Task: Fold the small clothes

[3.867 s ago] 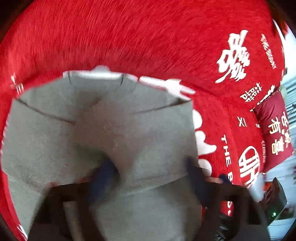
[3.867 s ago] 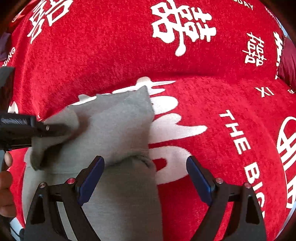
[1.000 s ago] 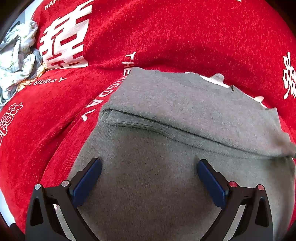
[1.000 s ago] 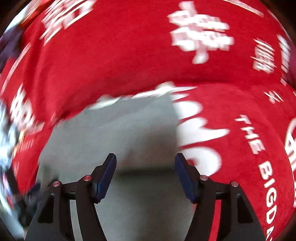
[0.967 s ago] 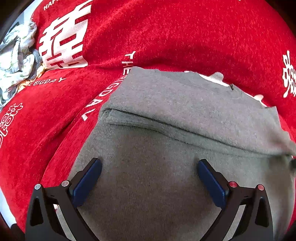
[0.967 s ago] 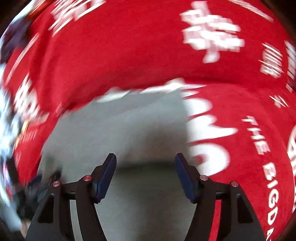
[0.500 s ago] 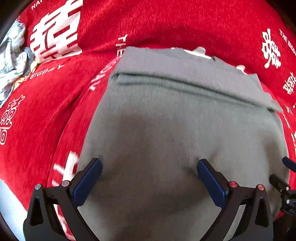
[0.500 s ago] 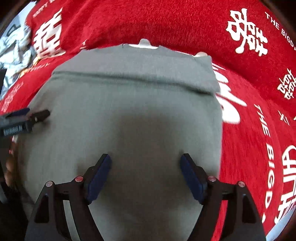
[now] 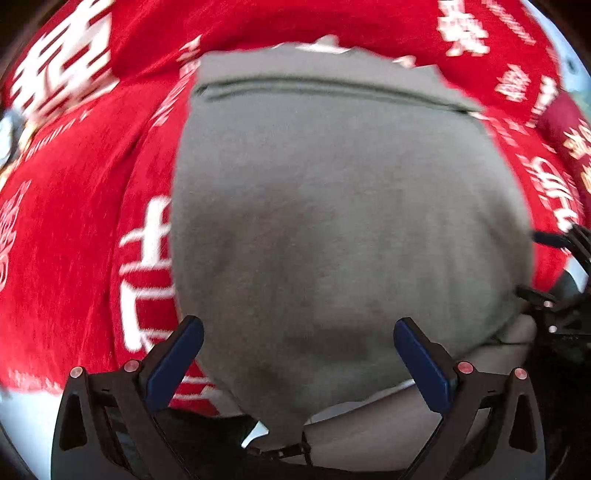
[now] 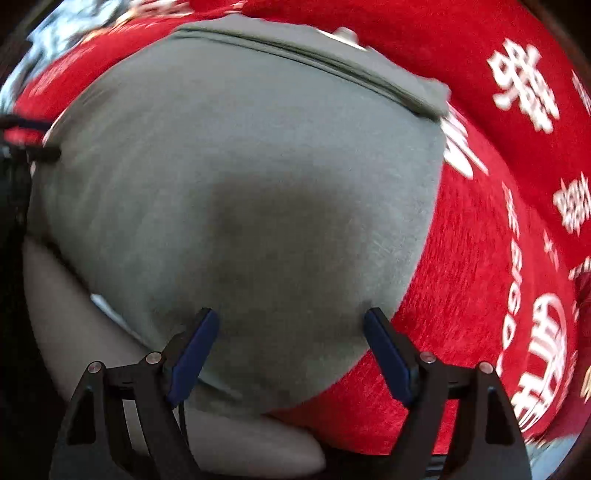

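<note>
A grey garment [image 9: 332,206] lies flat on the red cloth, sides folded in, with a folded band across its far end [image 9: 317,85]. It also fills the right wrist view [image 10: 251,192]. My left gripper [image 9: 299,354] is open and empty, its blue pads on either side of the garment's near hem, just above it. My right gripper [image 10: 291,343] is open and empty over the garment's near right part. The right gripper's tip shows at the right edge of the left view [image 9: 554,240]. The near hem hangs over the edge.
The red cloth [image 9: 74,229] with white characters covers the surface all around. A dark red cushion [image 9: 565,125] lies at the far right. A pale crumpled pile [image 10: 62,26] sits at the far left. The pale front edge [image 10: 236,428] of the surface is right below the grippers.
Both grippers have pulled back toward the near hem, so more of the garment and the front edge shows. The garment itself has not shifted. Both grippers stay open.
</note>
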A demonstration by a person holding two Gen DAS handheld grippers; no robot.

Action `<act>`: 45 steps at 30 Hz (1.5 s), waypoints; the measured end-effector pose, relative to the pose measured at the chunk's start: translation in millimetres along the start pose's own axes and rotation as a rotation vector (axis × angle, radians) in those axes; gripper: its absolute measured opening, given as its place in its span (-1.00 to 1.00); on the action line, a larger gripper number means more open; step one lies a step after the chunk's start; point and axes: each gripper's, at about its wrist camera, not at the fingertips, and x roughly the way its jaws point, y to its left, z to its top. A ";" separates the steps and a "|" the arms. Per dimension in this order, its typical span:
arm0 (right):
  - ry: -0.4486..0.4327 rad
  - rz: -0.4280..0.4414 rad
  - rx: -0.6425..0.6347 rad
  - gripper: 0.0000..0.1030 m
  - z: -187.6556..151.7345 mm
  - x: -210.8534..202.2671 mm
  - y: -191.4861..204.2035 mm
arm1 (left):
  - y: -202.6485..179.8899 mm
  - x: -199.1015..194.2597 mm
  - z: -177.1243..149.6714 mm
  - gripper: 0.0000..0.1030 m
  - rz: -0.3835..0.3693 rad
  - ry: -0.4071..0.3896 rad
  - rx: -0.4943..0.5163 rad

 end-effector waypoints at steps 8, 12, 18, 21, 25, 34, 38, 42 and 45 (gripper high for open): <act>-0.058 -0.020 -0.377 0.64 25.4 18.9 72.7 | -59.1 48.7 -0.3 1.00 0.111 0.082 0.326; -0.051 -0.040 -0.351 0.72 -0.3 19.6 44.5 | -41.3 46.7 -20.0 1.00 0.168 0.124 0.359; 0.051 -0.119 -0.220 0.76 -47.4 21.9 -12.9 | -20.0 45.1 -43.1 1.00 0.253 0.196 0.336; 0.166 -0.104 -0.041 0.76 -67.1 29.3 -44.8 | -7.2 47.1 -48.1 1.00 0.252 0.248 0.245; 0.098 -0.084 0.117 0.76 -77.5 7.2 -72.6 | 13.2 32.6 -46.7 1.00 0.215 0.208 0.091; -0.072 -0.067 0.019 0.76 -15.3 -5.9 -23.1 | 11.7 54.9 -44.3 1.00 0.259 0.323 0.112; 0.124 -0.125 -0.064 0.76 -23.8 32.5 -8.8 | 42.3 41.7 -48.1 1.00 0.233 0.317 -0.030; 0.156 -0.091 0.071 0.76 -47.4 28.2 -46.6 | 67.7 27.7 -58.1 1.00 0.148 0.296 -0.145; 0.127 -0.028 0.185 0.76 -56.0 21.7 -71.5 | 62.2 29.0 -52.0 1.00 0.083 0.274 -0.170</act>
